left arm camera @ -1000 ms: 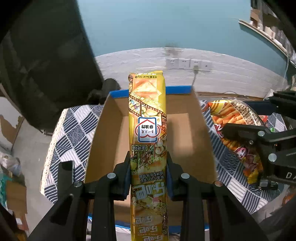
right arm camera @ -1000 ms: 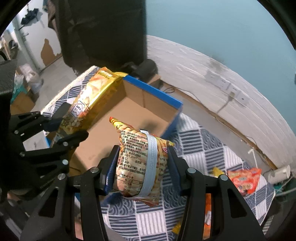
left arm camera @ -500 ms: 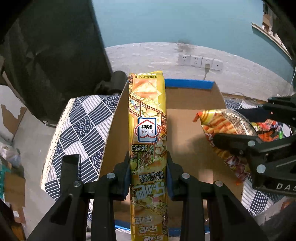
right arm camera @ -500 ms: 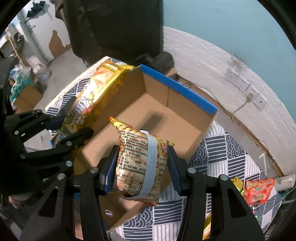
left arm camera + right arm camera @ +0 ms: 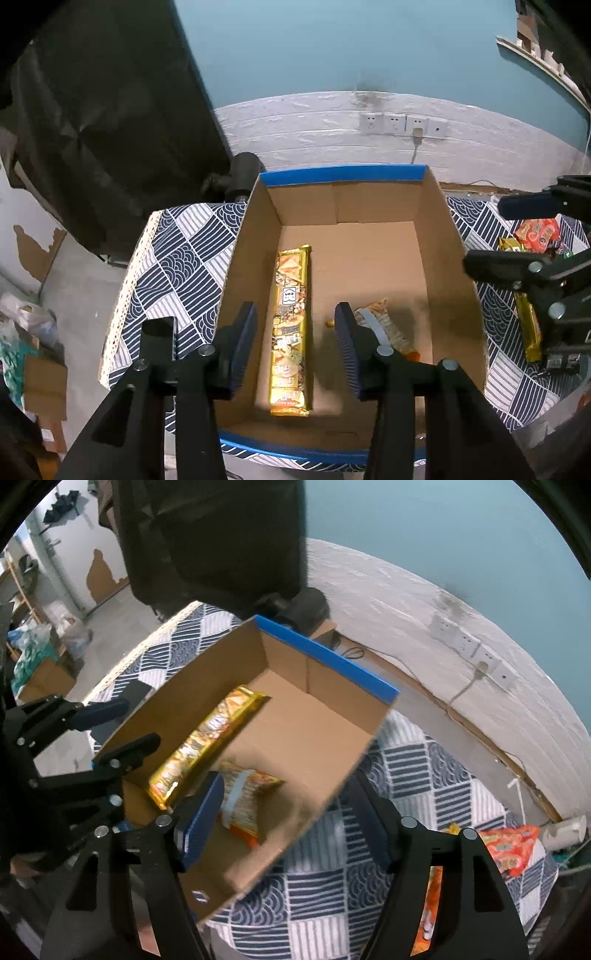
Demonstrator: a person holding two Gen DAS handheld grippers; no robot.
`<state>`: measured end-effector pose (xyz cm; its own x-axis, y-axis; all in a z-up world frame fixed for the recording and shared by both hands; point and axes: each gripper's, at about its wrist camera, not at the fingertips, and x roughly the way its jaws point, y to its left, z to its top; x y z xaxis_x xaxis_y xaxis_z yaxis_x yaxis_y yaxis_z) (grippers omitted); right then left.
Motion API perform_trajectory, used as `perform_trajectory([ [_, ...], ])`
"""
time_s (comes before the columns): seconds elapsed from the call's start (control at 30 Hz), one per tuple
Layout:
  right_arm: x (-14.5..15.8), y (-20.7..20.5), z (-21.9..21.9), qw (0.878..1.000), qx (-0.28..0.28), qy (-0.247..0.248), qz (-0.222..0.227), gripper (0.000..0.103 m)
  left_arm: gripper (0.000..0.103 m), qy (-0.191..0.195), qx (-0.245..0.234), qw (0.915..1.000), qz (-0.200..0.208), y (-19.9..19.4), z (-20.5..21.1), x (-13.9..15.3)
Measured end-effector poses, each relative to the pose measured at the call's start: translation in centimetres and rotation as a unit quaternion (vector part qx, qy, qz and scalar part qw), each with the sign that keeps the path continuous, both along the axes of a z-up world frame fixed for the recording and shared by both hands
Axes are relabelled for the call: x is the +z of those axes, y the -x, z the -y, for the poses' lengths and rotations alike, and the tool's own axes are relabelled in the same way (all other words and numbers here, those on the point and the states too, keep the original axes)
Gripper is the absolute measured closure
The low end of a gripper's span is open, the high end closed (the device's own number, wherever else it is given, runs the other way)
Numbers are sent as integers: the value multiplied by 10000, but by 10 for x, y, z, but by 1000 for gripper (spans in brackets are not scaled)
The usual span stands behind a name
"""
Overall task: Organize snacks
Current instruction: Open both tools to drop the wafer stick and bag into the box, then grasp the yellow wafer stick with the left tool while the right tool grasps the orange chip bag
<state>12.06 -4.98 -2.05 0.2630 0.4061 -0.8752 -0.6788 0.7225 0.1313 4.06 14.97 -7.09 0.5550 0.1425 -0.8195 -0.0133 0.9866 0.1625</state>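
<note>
Snacks inside cardboard box (image 5: 448, 236) — gold packet (image 5: 290, 325); orange bag (image 5: 245, 797)

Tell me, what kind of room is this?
Probably a lived-in home or workroom: a table under a patterned cloth bearing a cardboard box, wall sockets on white brick, and peeling paint on a far wall.

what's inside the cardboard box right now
Inside the cardboard box: a long gold snack pack and an orange snack bag, both lying on its floor. The near corners are hidden.
</note>
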Motion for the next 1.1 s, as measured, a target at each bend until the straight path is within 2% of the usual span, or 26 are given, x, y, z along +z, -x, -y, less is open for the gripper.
perform_trajectory([
  [0.17,0,-1,27,9998,-201,47,-13,31,57,122,-188,9997,-19,2,16,6],
  [0.27,0,-1,44,9994,-328,93,23,31,50,6,-313,9995,67,4,32,11],
  [0.47,0,3,78,9984,-539,140,62,25,49,12,-634,9980,38,5,62,15],
  [0.6,-1,5,102,9975,-682,178,80,25,43,-109,-824,9965,59,8,83,15],
  [0.93,-9,5,163,9935,-1111,242,45,25,40,-247,-1325,9908,-101,8,140,6],
  [1.1,-18,6,190,9910,-1307,301,-10,25,40,-177,-1472,9887,-210,8,158,1],
])
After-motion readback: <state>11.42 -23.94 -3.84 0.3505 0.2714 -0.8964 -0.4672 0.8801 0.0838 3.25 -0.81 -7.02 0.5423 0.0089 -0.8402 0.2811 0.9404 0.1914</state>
